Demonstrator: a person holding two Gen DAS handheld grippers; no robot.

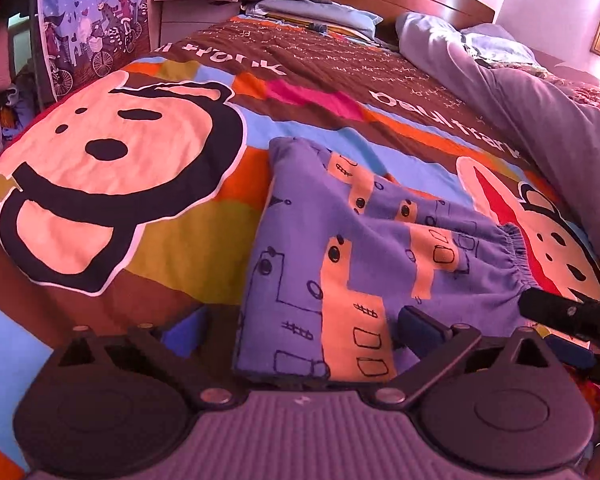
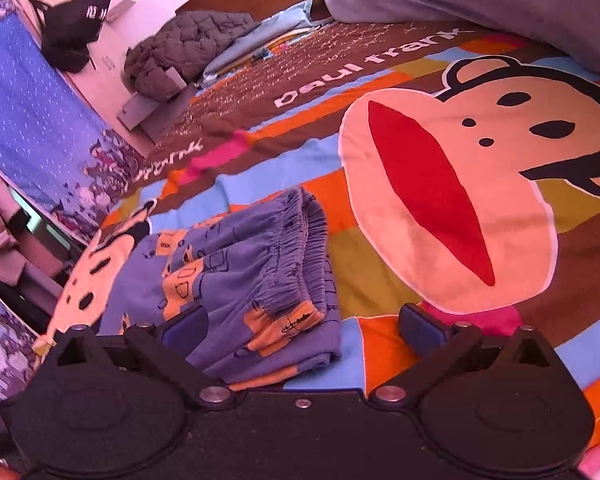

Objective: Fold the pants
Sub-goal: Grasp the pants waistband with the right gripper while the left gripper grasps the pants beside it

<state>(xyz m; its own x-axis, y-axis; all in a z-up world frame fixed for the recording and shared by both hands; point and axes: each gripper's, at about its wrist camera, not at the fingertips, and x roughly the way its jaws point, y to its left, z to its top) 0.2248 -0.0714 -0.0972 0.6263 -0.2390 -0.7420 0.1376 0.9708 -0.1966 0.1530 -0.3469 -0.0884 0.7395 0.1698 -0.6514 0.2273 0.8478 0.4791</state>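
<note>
The purple patterned pants [image 1: 352,256] lie folded in a compact stack on the cartoon-monkey bedspread [image 1: 112,168], elastic waistband [image 2: 296,248] layers stacked toward the right side. The left tool [image 1: 300,332] is spread wide with the near edge of the stack between its fingers, gripping nothing; the right tool [image 2: 300,330] is likewise spread and empty beside the waistband end. The soft quilt gives little support, so a careless nudge or one-layer pinch could probably slide the top layers and undo the fold.
</note>
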